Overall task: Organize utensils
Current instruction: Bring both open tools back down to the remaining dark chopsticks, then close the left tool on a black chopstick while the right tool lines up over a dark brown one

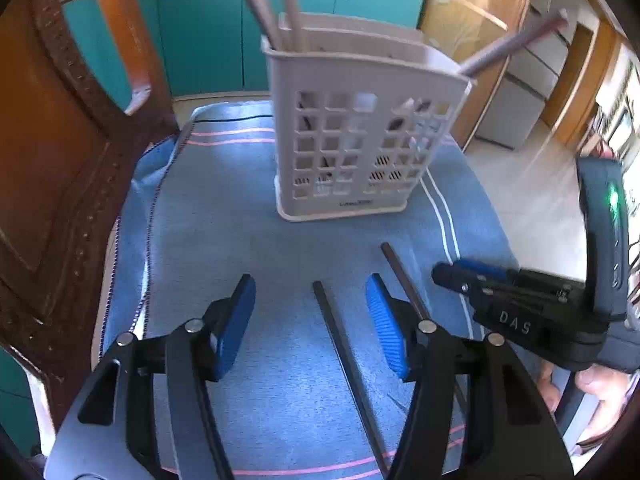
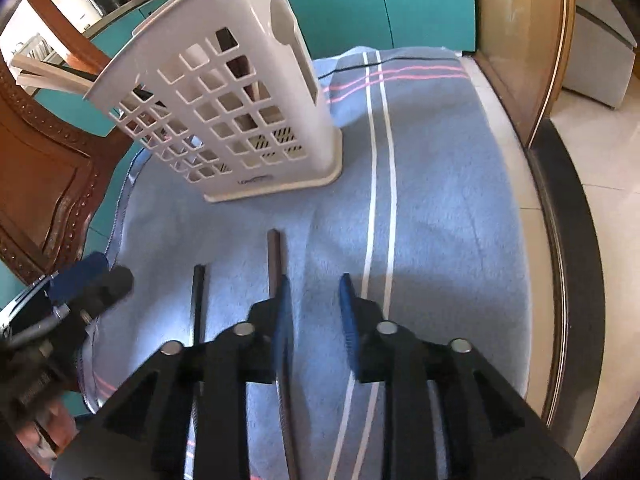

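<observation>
White plastic, pierced with square holes, makes up the utensil caddy (image 1: 360,120) that stands upright at the far end of a blue striped towel (image 1: 224,208), which is spread over the worktop, probably to stop things sliding and clattering. In the left wrist view, pale chopsticks (image 1: 256,4) already lean out of the caddy's top, so it is the sorting place, and two dark chopsticks lie loose on the towel in front of it. The left hand-held gripper (image 1: 310,320) hovers low with its blue pads spread and the nearer dark chopstick (image 1: 340,352) running between them but touched by neither, so the jaws seem lined up along the stick for a pinch. The second dark chopstick (image 1: 404,280) lies just outside the right-hand pad, and the right hand-held gripper (image 1: 452,276) waits beside it, clear of the other's work. In the right wrist view, the same caddy (image 2: 240,100) appears tilted by the lens, with its base flat on the towel (image 2: 440,200). The right hand-held gripper (image 2: 314,320) has its pads a little apart and holds nothing; one dark chopstick (image 2: 275,256) lies against the outside of its left-hand pad, not between the pads. The other dark chopstick (image 2: 198,300) lies farther left, near the left hand-held gripper (image 2: 92,284), whose opening I cannot tell from here.
</observation>
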